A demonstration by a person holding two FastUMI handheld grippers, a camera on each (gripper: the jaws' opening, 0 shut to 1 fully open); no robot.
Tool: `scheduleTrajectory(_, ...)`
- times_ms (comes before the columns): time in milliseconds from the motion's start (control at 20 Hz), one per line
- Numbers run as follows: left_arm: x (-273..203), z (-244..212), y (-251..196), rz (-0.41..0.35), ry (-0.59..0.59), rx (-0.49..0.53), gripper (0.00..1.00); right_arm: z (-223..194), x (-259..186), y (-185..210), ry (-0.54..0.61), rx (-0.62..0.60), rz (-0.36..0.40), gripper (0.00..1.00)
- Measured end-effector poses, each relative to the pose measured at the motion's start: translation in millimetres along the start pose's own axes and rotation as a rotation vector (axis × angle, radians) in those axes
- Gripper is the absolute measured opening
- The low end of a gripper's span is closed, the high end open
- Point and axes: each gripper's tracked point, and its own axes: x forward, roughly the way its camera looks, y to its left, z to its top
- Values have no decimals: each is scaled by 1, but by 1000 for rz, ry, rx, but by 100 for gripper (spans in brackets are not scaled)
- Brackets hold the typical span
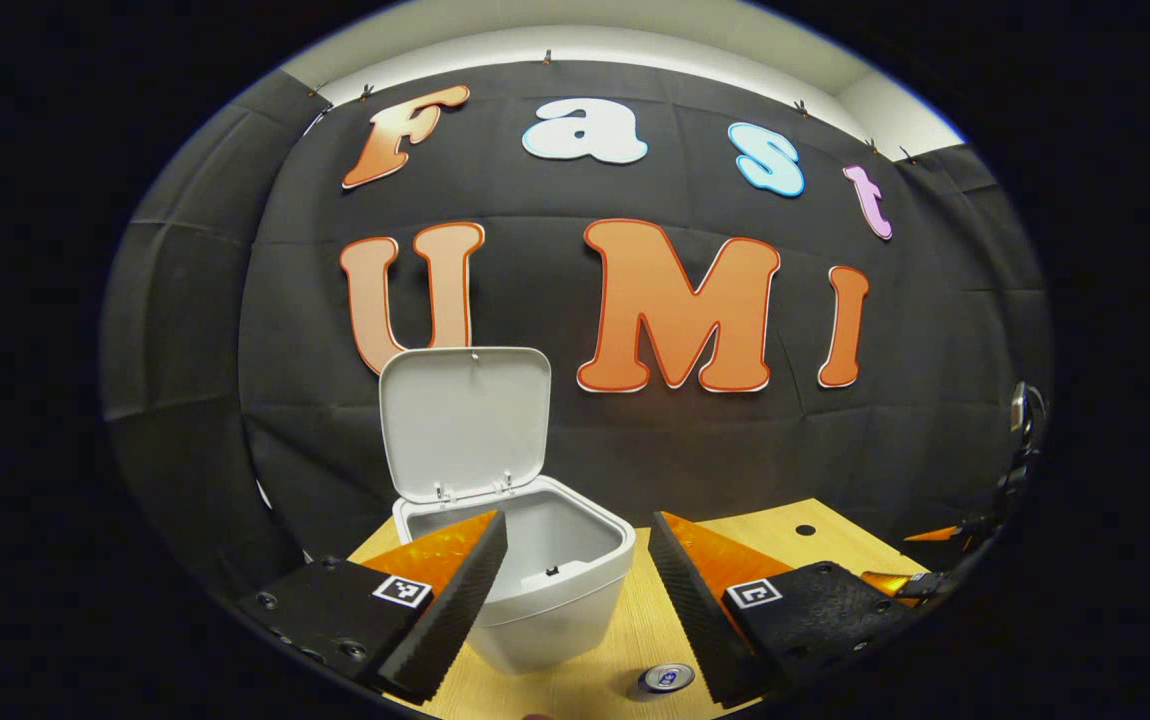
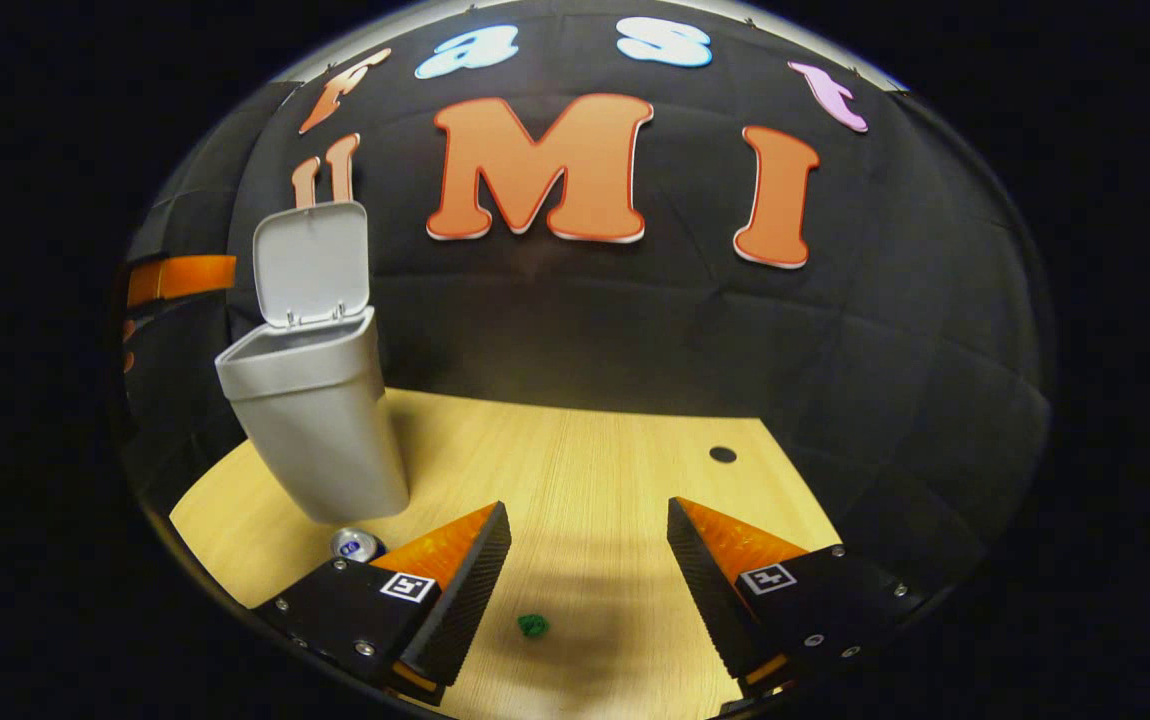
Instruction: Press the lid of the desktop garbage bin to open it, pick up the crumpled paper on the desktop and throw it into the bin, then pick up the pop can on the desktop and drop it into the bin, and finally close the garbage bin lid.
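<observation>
Lid [image 1: 465, 420] stands up so the bin [image 1: 555, 600] can take trash; both grippers [image 1: 575, 590] [image 2: 585, 580] held spread and empty, right over paper [image 2: 533, 626], can [image 2: 355, 543] untouched.

Ridged wedge fingers [image 2: 455, 590], square tags

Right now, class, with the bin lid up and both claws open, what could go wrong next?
1. The crumpled paper is small, lying between the right claw fingers; a grab could miss or push it away.
2. The pop can stands beside the garbage bin; reaching for it could nudge the bin.
3. The left claw hovers close to the raised lid; a bump could drop it shut.
</observation>
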Motion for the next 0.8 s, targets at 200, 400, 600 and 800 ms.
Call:
scheduleTrajectory(200, 6, -11, 9, 7, 33, -3, 91, -60, 15, 0, 153, 2, -2, 95)
scheduleTrajectory(400, 8, -21, 20, 22, 59, 8, 91, -114, 27, 6, 304, -38, 9, 95)
scheduleTrajectory(600, 11, -38, 33, 37, 103, 21, 91, -138, 34, 16, 406, -17, 66, 95)
scheduleTrajectory(800, 14, -53, 49, 58, 140, 24, 92, -149, 34, 14, 490, -9, 82, 88)
